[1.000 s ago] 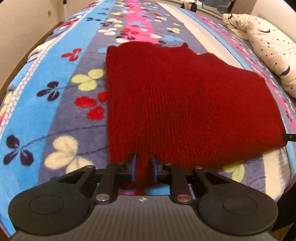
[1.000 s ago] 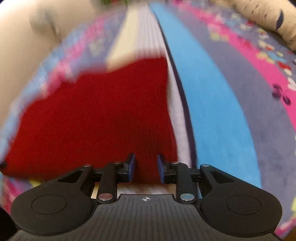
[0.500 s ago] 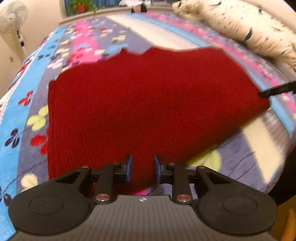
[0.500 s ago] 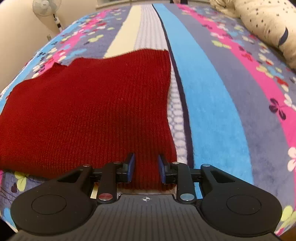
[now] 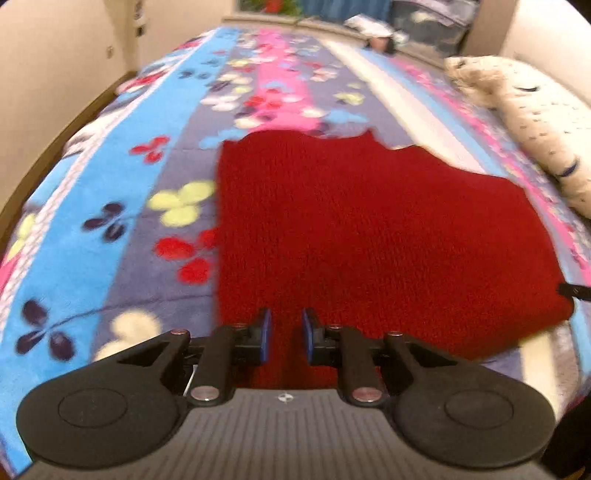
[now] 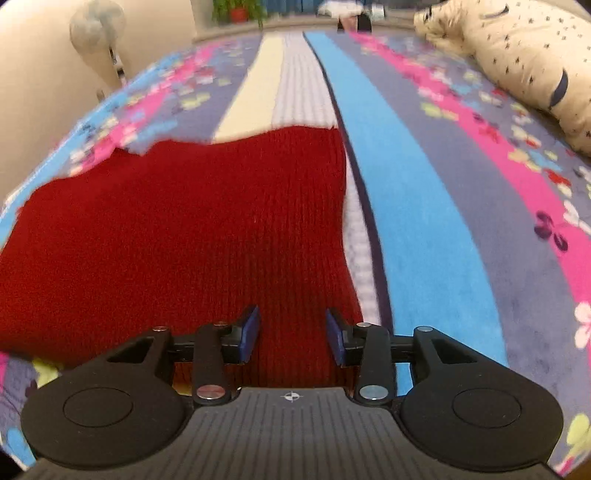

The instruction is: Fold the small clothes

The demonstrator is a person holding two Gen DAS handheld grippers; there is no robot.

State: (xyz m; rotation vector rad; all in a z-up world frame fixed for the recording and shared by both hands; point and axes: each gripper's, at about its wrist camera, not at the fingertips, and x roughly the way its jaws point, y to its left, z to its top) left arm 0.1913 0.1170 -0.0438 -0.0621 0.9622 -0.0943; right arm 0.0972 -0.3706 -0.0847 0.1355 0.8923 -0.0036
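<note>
A dark red knit garment (image 5: pixel 369 229) lies flat on a flowered, striped bedspread (image 5: pixel 92 229). My left gripper (image 5: pixel 286 334) sits at the garment's near left edge. Its jaws are closing, and the knit fills the narrow gap between its blue pads. In the right wrist view the same garment (image 6: pixel 177 229) spreads to the left. My right gripper (image 6: pixel 291 334) is at the near right corner. Its jaws are opening, and the fabric lies between the pads (image 6: pixel 249 332) without being pressed. A dark tip of the right gripper (image 5: pixel 570 291) shows at the garment's right corner.
A cream pillow with dark stars (image 6: pixel 517 48) lies along the right side of the bed (image 6: pixel 424 221). A standing fan (image 6: pixel 98 27) and a wall are at the far left. Clutter and a plant sit beyond the bed's far end.
The right gripper's jaws have spread apart over the garment's corner. The left wrist view swung right and back, and its jaws are a little narrower than half a second ago.
</note>
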